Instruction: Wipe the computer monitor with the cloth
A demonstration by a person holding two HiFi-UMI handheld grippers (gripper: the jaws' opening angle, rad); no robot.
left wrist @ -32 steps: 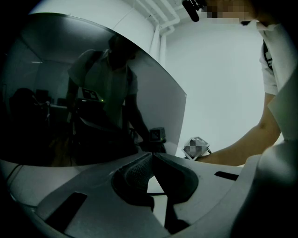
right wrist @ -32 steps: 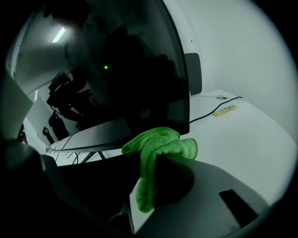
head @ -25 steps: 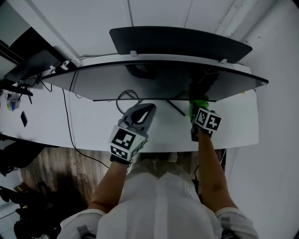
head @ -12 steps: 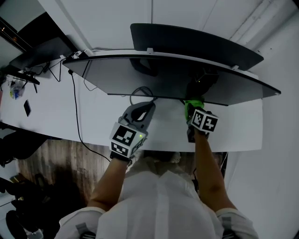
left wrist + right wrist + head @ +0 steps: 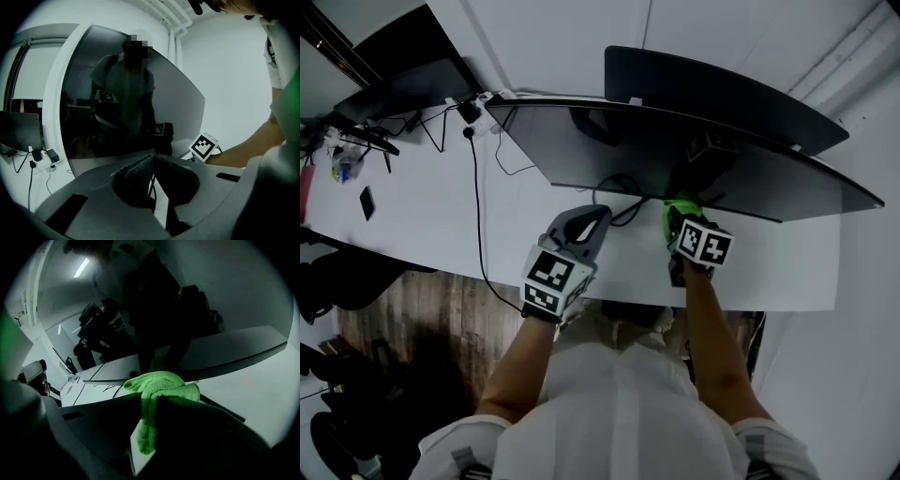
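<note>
While the right gripper (image 5: pixel 149 405) clamped the green cloth (image 5: pixel 159 384) by the monitor (image 5: pixel 609 150), the left gripper (image 5: pixel 153 161) hung over the tabletop (image 5: pixel 422 211) front edge, fingers clenched, empty.

1. My cloth (image 5: pixel 159 385): green, fluffy looped pile, microfibre look.
2. Monitor (image 5: pixel 609 150) screen: dark, glossy, throws mirror-like reflections.
3. My left gripper (image 5: pixel 153 159): grey matt plastic shell; pad (image 5: pixel 136 176) has a fine dotted, rough texture.
4. Desk (image 5: pixel 412 225): white, smooth, matt.
5. Floor (image 5: pixel 422 309): brown wood-plank look, dull.
6. My shirt (image 5: pixel 619 403): white cloth.
</note>
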